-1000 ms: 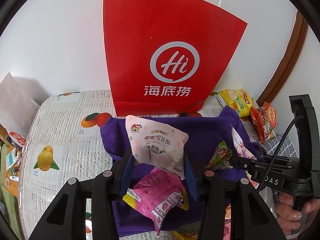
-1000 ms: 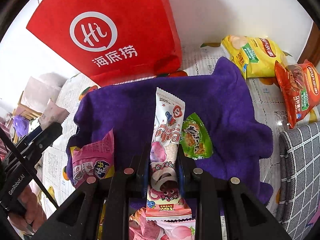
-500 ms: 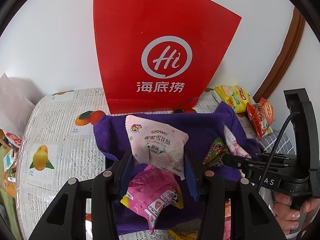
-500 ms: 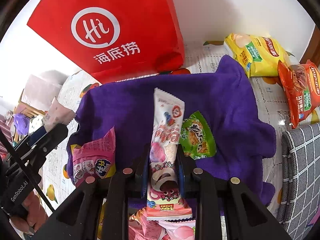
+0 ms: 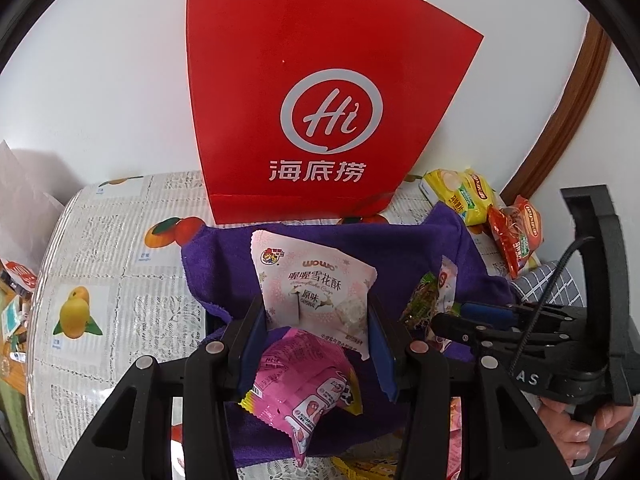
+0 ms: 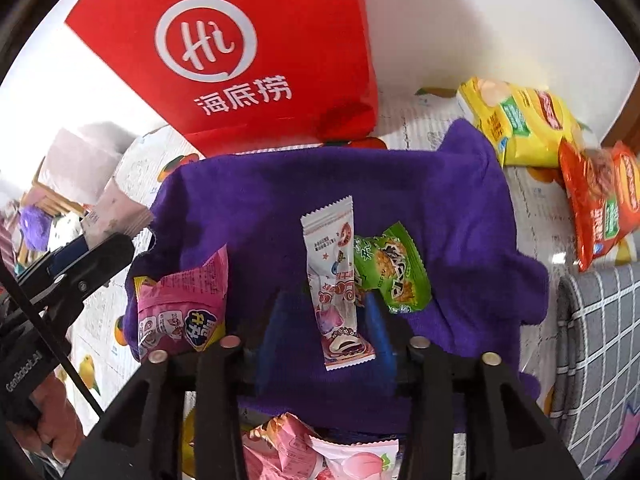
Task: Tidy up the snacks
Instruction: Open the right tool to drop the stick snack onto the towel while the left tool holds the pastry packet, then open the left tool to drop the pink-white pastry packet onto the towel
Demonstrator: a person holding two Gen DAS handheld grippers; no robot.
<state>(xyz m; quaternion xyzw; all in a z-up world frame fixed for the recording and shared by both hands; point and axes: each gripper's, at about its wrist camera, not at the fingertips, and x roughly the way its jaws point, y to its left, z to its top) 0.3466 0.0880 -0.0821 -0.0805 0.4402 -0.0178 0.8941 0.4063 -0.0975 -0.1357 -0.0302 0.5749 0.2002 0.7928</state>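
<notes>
Now left tongs [image 5: 316,330] clamp the pale nougat packet [image 5: 316,292], presumably for sorting; right tongs [image 6: 326,324] gape, roll wrapper [image 6: 336,284] lying loose between them.

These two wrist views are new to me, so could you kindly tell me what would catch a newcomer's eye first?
The big red paper bag with its white "Hi" logo stands against the wall at the back of the table. In front of it lies a purple cloth strewn with snack packets. The left gripper is shut on a pale pink snack packet, while the right gripper is open around a slim white snack stick on the cloth.
</notes>
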